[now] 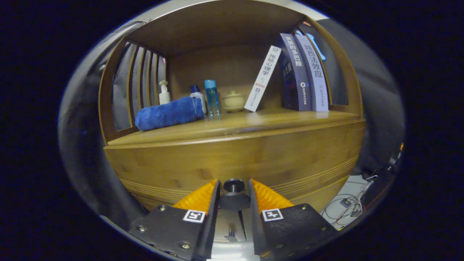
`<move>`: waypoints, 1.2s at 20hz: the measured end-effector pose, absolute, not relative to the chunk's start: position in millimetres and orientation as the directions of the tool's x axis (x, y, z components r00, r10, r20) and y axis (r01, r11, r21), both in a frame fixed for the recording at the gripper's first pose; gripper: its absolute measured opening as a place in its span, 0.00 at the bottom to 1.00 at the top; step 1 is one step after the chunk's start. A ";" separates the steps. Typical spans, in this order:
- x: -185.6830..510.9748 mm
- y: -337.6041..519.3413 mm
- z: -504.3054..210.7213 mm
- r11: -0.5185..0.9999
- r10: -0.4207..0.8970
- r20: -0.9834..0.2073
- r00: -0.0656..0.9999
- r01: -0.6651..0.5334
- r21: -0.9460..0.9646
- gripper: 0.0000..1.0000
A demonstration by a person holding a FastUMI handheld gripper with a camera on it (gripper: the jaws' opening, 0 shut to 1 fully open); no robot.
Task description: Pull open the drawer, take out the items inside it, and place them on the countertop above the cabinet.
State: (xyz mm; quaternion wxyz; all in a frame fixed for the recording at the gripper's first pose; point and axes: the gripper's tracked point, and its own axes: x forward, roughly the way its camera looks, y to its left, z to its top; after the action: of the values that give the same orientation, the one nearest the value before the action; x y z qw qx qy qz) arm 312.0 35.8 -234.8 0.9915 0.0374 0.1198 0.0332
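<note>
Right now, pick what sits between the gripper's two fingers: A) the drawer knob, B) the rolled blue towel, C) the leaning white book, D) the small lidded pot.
A: the dark round drawer knob stands between the fingers of the gripper, which flank it on the drawer front; the blue towel lies on the countertop beyond.

The tongs [233,190] point straight forward and sit level, with both fingers at the same height. The two fingers [203,197] stand parallel with a narrow gap between them. They bracket the small round drawer knob [233,185], one finger on each side of it. It is hard to tell if the fingers press on the knob or only stand very close to it.
</note>
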 end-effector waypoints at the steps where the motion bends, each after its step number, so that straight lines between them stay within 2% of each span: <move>1: 310.8 35.3 -231.9 0.995 0.074 -0.238 0.968 -0.054 0.087 0.39; 4: 308.0 34.4 -234.1 0.997 0.065 -0.263 0.963 -0.051 0.061 0.28; 10: 276.1 28.7 -233.7 0.998 0.068 -0.259 0.963 -0.063 0.027 0.28; 24: 146.4 18.8 -240.9 0.998 0.060 -0.254 0.965 -0.056 0.026 0.28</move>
State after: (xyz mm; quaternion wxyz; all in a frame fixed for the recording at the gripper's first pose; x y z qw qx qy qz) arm 146.4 18.8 -240.9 0.9912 0.0095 0.1285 0.0293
